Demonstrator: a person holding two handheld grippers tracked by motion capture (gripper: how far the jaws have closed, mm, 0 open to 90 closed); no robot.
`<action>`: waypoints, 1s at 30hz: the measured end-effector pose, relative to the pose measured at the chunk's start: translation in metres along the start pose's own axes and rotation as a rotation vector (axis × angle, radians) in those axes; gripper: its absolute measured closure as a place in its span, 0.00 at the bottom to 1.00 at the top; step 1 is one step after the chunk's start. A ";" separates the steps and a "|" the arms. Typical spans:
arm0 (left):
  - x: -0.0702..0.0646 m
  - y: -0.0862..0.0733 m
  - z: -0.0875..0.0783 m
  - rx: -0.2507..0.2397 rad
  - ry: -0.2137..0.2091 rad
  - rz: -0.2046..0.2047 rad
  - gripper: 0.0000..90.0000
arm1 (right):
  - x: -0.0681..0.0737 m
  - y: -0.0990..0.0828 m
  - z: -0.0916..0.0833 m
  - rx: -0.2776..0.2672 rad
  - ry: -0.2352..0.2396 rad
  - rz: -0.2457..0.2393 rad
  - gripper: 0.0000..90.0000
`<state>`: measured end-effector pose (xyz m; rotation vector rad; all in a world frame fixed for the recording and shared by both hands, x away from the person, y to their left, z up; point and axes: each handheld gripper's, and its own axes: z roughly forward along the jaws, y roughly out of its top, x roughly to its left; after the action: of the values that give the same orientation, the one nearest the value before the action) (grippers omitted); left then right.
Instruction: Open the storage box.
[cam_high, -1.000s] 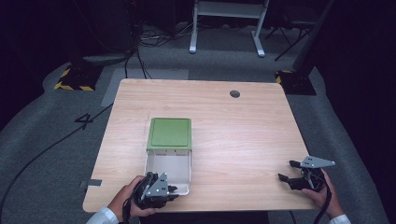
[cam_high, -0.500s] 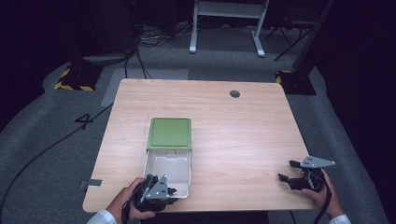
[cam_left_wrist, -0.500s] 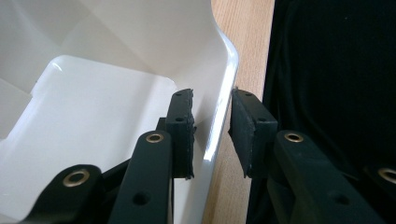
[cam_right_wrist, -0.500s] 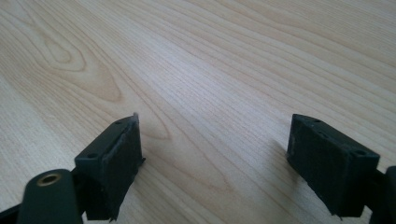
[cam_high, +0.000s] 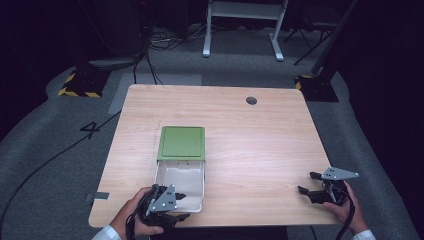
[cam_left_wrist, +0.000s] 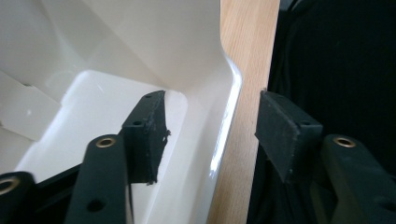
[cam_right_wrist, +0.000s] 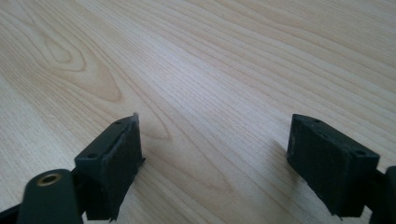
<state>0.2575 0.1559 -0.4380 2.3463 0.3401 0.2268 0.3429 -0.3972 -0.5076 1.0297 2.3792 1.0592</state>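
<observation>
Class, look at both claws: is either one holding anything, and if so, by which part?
Nothing is held. The left claw has just been opening; its jaws straddle the box wall without pressing. The right claw is open over bare table.

Count: 1 table (cam_high: 260, 150). 1 white box (cam_high: 182, 182) with 1 green lid (cam_high: 181, 142) (hinged open, lying flat on the far side of the box from the left gripper). 2 grippers: left gripper (cam_high: 172, 202) astride the box's near wall, right gripper (cam_high: 312, 184) well off to that one's right over bare wood. 2 hands, one per gripper. 1 round hole (cam_high: 251, 100) in the tabletop, far ahead of the right gripper. 2 hazard-striped feet on the floor beyond.
</observation>
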 end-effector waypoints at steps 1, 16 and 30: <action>0.000 0.001 -0.002 -0.003 0.008 0.001 0.46 | 0.000 0.000 0.000 0.000 0.000 0.000 0.20; 0.008 0.005 -0.033 -0.075 0.143 -0.018 0.32 | 0.000 0.000 0.000 0.000 0.001 0.000 0.20; 0.016 0.003 -0.051 -0.092 0.295 -0.062 0.29 | 0.000 0.000 0.000 0.000 0.001 0.001 0.20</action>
<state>0.2599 0.1925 -0.3991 2.2084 0.5329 0.5492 0.3427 -0.3973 -0.5076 1.0299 2.3798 1.0608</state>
